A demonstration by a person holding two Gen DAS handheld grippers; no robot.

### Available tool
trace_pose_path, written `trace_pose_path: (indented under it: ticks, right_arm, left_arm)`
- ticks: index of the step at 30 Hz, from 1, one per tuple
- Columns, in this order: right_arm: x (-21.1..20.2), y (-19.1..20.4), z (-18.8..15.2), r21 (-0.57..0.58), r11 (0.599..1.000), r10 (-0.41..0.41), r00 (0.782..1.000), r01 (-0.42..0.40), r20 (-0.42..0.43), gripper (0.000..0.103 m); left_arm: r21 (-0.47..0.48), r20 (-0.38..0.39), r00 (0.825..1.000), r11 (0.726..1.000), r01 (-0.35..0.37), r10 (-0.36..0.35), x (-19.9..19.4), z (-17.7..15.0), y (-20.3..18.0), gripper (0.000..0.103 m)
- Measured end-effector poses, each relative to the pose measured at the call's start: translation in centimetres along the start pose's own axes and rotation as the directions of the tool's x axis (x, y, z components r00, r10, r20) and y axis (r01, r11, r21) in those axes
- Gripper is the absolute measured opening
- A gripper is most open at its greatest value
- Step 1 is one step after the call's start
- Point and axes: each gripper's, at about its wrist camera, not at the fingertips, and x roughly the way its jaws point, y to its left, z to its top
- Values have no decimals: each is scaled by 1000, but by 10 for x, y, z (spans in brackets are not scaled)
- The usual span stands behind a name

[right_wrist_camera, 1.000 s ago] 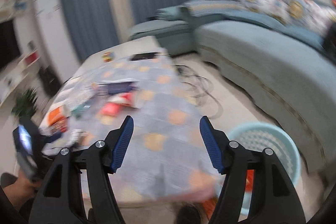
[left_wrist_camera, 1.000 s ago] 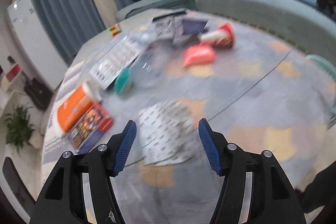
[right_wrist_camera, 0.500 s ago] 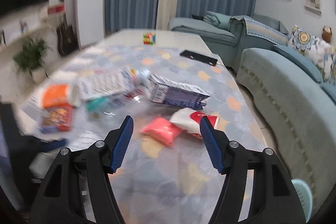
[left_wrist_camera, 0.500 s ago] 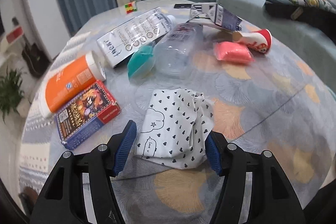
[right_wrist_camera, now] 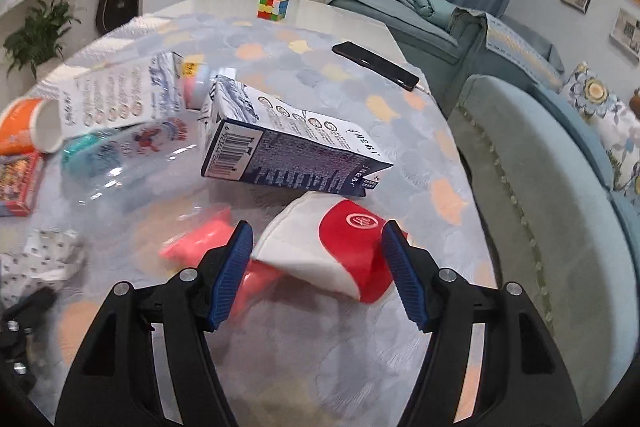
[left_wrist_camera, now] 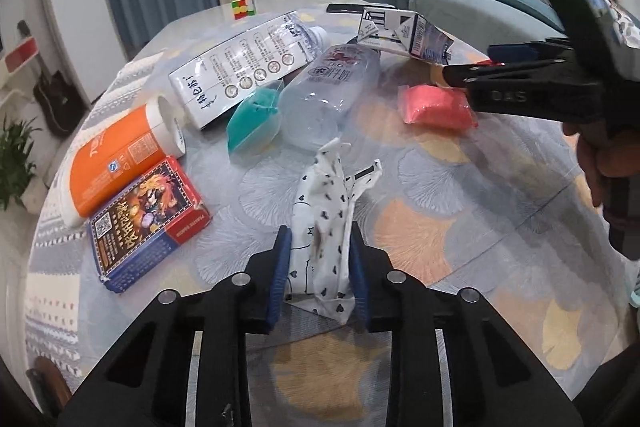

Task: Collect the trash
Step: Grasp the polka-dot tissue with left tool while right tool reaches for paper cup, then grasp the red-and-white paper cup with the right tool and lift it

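My left gripper is shut on a crumpled white wrapper with black hearts, pinched upright between the blue pads. My right gripper is open, its jaws on either side of a crushed red and white paper cup lying on the table. A pink packet lies just left of that cup and shows in the left wrist view. The right gripper also shows in the left wrist view.
On the patterned tablecloth lie an orange tube, a red and blue card box, a clear bottle, a teal cup and milk cartons. A phone and a puzzle cube lie farther back. A sofa stands at right.
My left gripper closed on the heart-print wrapper, which now stands bunched between the pads. My right gripper swung down to the table and now straddles the red and white cup.
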Motion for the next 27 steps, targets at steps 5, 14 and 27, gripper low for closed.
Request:
trace_pose_path:
  ticks: [5,14,27]
  right_arm:
    - [16,-6,4,13,999,-41,999,41,-22,63]
    - [18,-19,6,83,997,3,998,1,-56,38]
    - [-14,-63,4,343,924,191,981,-171,-26,23]
  left_arm:
    - [-7,8,1000,1000,8,-8,-3,-1,1,23]
    - [-22,62,997,998,51,-50,-27,6,4,21]
    - [-47,99,991,995,91,-86,-38,16,9,21]
